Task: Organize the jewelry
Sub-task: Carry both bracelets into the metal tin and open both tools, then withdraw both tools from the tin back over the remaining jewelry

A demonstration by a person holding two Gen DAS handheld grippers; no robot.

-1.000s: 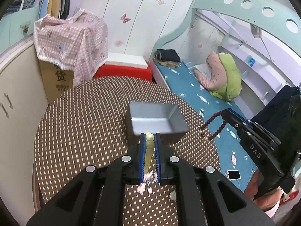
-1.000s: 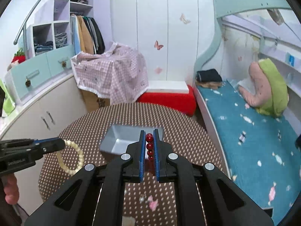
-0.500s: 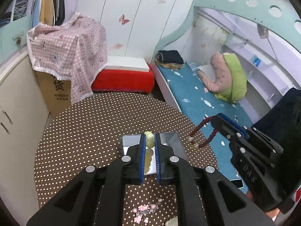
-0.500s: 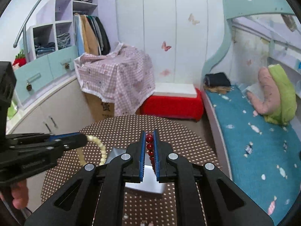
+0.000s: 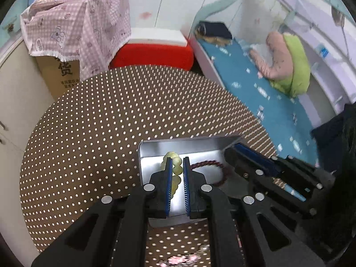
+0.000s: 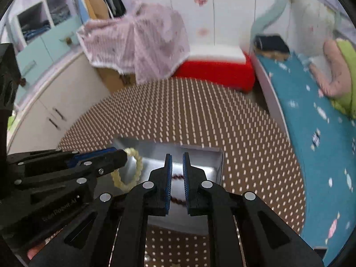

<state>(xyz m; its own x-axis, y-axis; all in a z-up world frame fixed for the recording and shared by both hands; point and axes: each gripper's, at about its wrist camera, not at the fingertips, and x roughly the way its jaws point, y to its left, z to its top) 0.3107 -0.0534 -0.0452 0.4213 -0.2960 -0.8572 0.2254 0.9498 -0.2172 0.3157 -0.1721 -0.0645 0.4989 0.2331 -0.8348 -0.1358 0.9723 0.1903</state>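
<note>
Cream bracelet point(image 5: 175, 166) between left claw point(image 5: 177, 165) pads

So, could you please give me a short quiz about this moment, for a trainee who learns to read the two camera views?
1. True or false: the metal tin stands on the bed.
2. Which bracelet do the left tongs grip? A) the cream bracelet B) a blue one C) a black one
3. Fill the blank: the dark red bracelet is inside the ___.

Key: 1 false, it stands on the dotted round table. 2 A. 3 tin.
</note>
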